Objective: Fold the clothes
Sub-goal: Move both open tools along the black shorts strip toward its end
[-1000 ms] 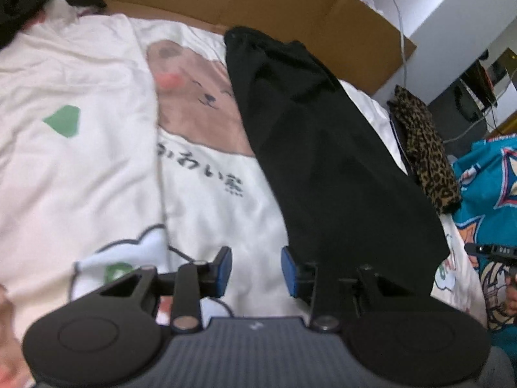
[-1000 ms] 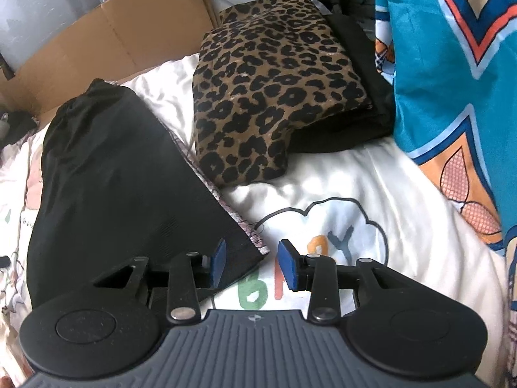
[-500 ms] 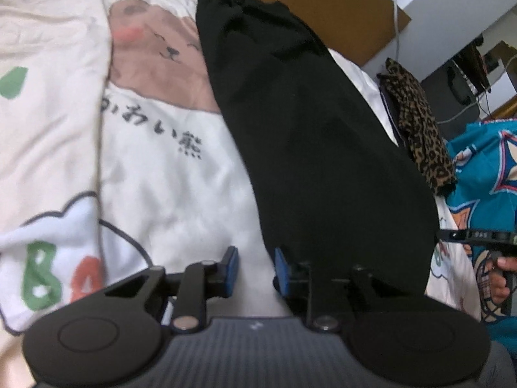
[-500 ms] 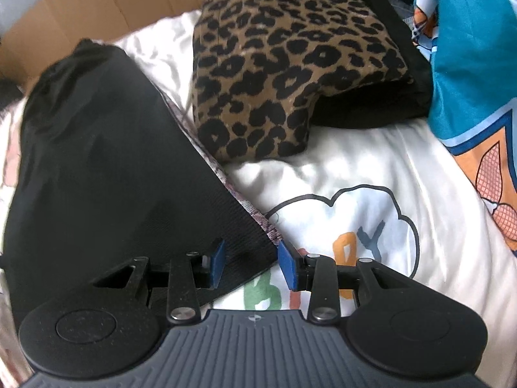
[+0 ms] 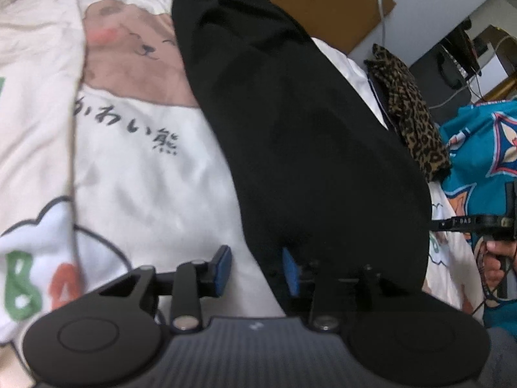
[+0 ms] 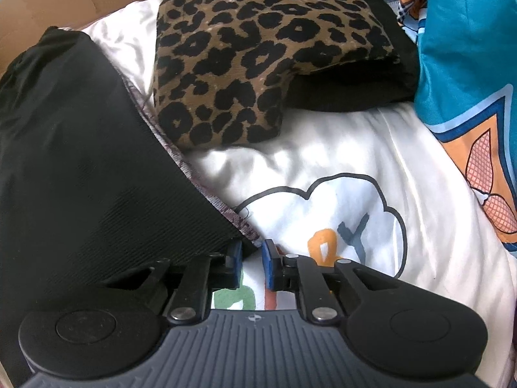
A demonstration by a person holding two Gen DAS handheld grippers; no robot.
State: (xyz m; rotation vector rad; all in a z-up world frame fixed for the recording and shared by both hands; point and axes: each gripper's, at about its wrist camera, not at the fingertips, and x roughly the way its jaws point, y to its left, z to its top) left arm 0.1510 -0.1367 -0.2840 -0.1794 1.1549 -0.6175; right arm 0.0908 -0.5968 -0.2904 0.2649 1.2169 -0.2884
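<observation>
Jaws, left: the left gripper (image 5: 257, 270) has its blue pads moderately apart and opening; the near left edge of the black garment (image 5: 300, 135) lies between them, with the right pad against or just over the cloth and the left pad over bare sheet, clear of it.
Jaws, right: the right gripper (image 6: 251, 263) has its pads narrowly apart and closing; the near right corner of the black garment (image 6: 80, 148) with its patterned hem pokes into the gap, and I cannot tell whether the pads already press on it.
Bed sheet: a white sheet (image 5: 145, 187) with a brown bear, dark lettering and cloud outlines holding coloured letters covers the surface; in the right wrist view its cloud print (image 6: 342, 213) lies just past the fingers.
Black garment: spread long and flat on the sheet, narrow at the far end and wide at the near end, with one gripper at each near corner.
Teal cloth: a teal fabric (image 6: 468, 64) with orange and white shapes lies along the right side.
Cardboard: a brown sheet of cardboard (image 5: 323, 6) stands behind the far end of the garment.
Leopard piece: a folded leopard-print item (image 6: 258, 48) rests on a dark folded item, just beside the garment's right edge.
Hand: a person's hand (image 5: 499, 263) holding the other gripper's handle shows at the right edge of the left wrist view.
</observation>
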